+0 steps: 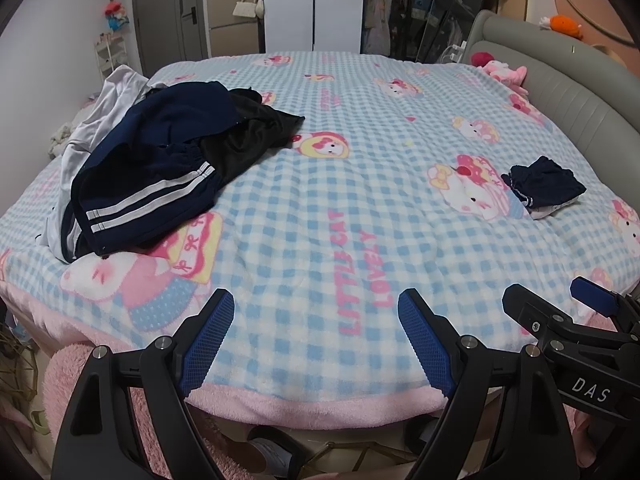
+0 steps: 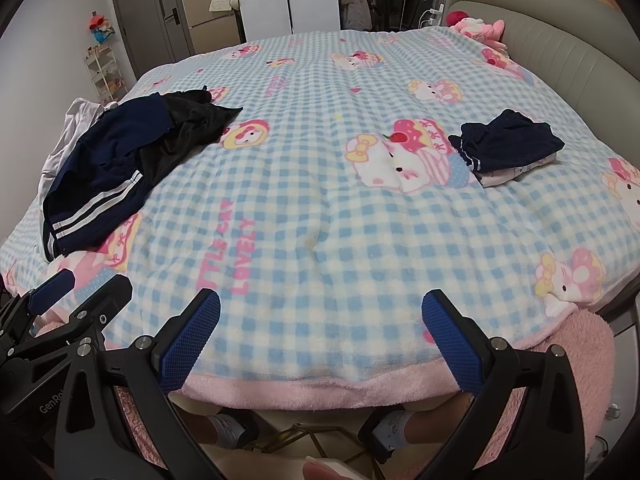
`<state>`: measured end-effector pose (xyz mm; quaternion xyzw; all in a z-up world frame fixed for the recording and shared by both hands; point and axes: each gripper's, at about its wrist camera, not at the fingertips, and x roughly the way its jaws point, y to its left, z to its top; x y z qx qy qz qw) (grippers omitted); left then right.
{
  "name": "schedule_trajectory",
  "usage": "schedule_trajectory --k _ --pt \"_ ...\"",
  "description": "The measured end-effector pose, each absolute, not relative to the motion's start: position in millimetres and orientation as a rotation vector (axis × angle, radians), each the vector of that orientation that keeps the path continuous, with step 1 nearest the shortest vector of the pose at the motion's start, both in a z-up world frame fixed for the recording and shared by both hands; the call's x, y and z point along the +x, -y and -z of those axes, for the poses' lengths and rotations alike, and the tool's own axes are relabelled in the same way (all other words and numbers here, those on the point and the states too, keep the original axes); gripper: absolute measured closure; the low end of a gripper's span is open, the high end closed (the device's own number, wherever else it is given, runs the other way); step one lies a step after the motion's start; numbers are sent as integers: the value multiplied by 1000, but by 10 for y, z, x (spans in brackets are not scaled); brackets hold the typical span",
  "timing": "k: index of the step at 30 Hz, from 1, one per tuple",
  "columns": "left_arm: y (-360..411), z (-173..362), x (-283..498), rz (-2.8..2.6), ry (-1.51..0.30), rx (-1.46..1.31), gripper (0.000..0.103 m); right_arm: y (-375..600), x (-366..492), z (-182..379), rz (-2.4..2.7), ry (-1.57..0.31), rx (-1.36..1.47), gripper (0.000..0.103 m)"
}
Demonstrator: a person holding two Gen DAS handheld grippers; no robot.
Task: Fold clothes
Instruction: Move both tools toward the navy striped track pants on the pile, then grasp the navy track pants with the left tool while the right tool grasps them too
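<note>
A loose pile of clothes lies at the bed's left side: navy shorts with two white stripes (image 1: 148, 184) (image 2: 100, 184), a black garment (image 1: 248, 136) (image 2: 184, 128) and a white one (image 1: 100, 120) (image 2: 60, 136) under them. A small folded stack with a navy piece on top (image 1: 544, 184) (image 2: 508, 144) sits at the right. My left gripper (image 1: 316, 304) hangs open over the bed's near edge, holding nothing. My right gripper (image 2: 320, 304) is open and empty beside it, also near the front edge; it shows in the left wrist view (image 1: 560, 300) at the right.
The bed carries a blue-checked blanket with pink cat prints (image 1: 360, 200) (image 2: 340, 220) and a pink fleece border. A grey padded headboard (image 1: 560, 80) (image 2: 560, 40) curves along the right, with pink plush toys (image 1: 504, 72) (image 2: 480, 28). A person's slippered feet (image 2: 228, 428) stand below the edge.
</note>
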<state>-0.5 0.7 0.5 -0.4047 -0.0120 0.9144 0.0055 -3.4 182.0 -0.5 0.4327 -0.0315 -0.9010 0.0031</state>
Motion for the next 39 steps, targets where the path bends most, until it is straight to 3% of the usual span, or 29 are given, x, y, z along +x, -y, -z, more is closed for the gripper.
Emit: schedule_trajectory --k 10,15,29,39 --pt "64 72 -35 -2844 60 -1271 17 -1535 -226 -93 2785 -19 1287 1" --pt "302 176 -190 -2718 268 -1328 17 -1392 -322 -142 2764 -76 1252 1" --pt "1633 108 -500 -2929 487 -1226 17 -336 -954 -232 2632 -336 1105 1" --pt "2677 473 -964 -3107 840 -1213 17 855 -1744 61 2502 -316 1105 1"
